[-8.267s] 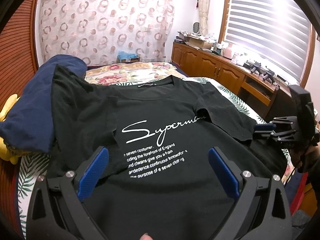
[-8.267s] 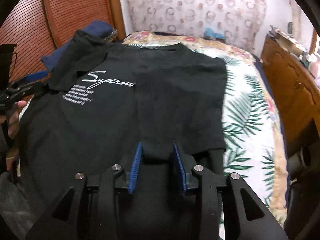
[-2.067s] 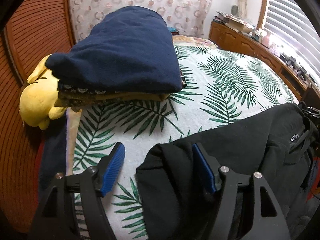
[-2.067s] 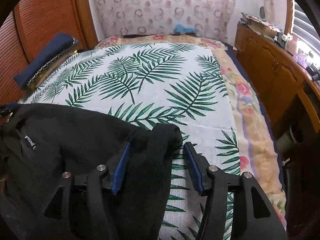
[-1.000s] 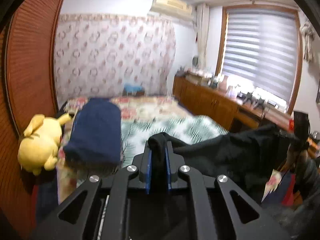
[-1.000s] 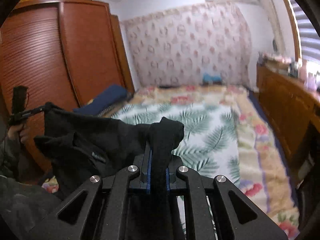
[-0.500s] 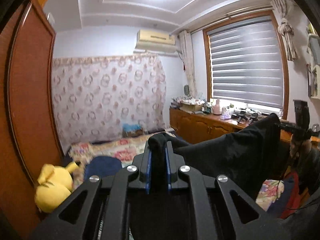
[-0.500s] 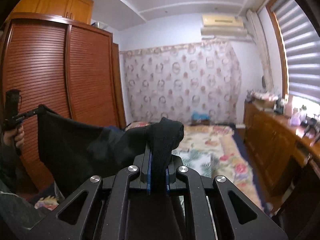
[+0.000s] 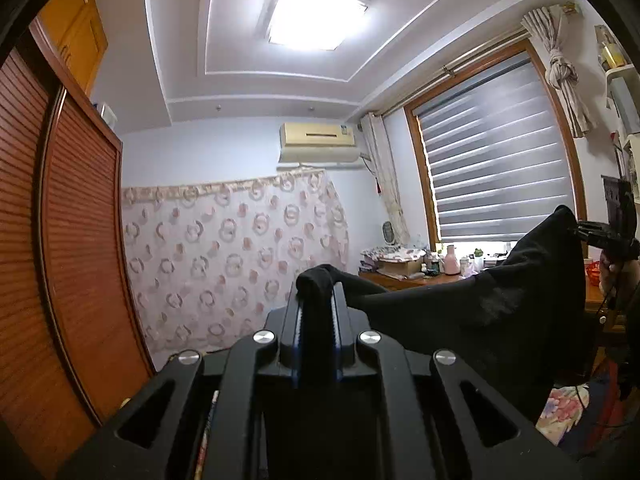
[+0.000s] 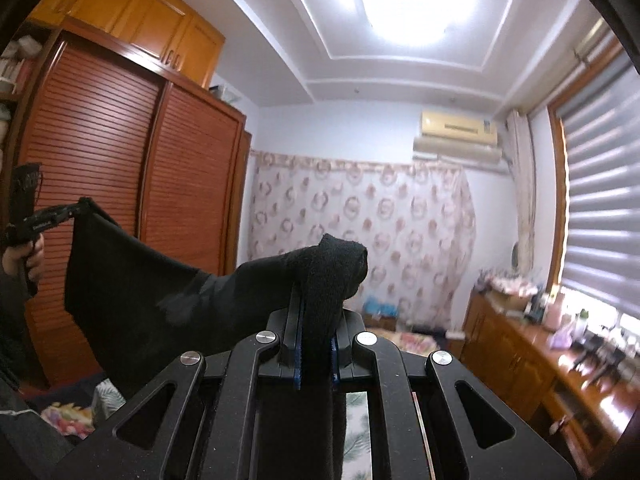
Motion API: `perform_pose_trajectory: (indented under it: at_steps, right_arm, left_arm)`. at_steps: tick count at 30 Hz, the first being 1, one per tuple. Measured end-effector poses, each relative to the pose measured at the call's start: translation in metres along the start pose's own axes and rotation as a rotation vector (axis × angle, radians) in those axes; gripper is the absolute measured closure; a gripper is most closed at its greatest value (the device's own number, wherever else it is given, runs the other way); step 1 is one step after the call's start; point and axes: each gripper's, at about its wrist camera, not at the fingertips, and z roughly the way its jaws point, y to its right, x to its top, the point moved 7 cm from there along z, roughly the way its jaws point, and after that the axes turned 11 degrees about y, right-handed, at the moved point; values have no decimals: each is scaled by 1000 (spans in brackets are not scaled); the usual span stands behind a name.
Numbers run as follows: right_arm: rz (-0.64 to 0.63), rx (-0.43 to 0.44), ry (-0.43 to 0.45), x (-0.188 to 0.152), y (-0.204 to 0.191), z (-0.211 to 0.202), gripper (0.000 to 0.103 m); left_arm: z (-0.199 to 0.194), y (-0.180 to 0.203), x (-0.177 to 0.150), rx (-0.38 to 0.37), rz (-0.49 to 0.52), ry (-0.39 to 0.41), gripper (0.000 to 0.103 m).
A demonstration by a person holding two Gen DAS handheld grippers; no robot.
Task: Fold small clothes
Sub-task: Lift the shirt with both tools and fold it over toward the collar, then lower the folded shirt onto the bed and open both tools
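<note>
A black T-shirt (image 9: 472,320) hangs stretched in the air between both grippers, high above the bed. My left gripper (image 9: 316,300) is shut on a bunched corner of the shirt, which pokes out past its blue pads. My right gripper (image 10: 316,320) is shut on the opposite corner of the black T-shirt (image 10: 132,280). In the left wrist view the right gripper (image 9: 600,236) shows at the far right, with a hand under it. In the right wrist view the left gripper (image 10: 52,216) is at the far left edge, pinching the cloth.
A slatted wooden wardrobe (image 10: 108,184) fills the left side. A patterned curtain (image 9: 232,256) covers the far wall below an air conditioner (image 9: 316,142). A cluttered wooden counter (image 10: 540,344) runs under the window blinds (image 9: 500,176). Only a strip of the leaf-print bed (image 10: 356,432) shows below.
Both grippers have risen with the shirt still pinched. The bed, the plush toy and the folded navy pile have dropped out of view, and the ceiling light has come in.
</note>
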Motion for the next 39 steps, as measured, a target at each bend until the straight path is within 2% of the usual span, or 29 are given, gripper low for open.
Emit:
perform_pose_trajectory:
  at_steps: [5,10,16,21,26,31,39]
  right_arm:
    - [-50,-32,-7,5,12,8,96]
    - [-34,-60,-113,-33,41,50,96]
    - [-29,-44,-276,-118,57,124,96]
    - [-21,-24,-419,-223,71,187,96]
    - [-15,-38,-542,-319,92,242,96]
    - [-5,-36,-644,-387,106,283,96]
    - [33,-41,-753,-453,126,317,96]
  left_arm:
    - [16,-5,-9,13,1,-12,94]
    - [79,-20,-57,38,-12,-114,94]
    - [162,-33,-154,77,-34,-247,94]
    - [231,-36,-258,93,-52,-373,94]
    - [279,-31,-342,96,-62,-511,94]
    - [310,-18,-388,92,-64,-596,93]
    - [342,-12,-427,92,-56,-680,93]
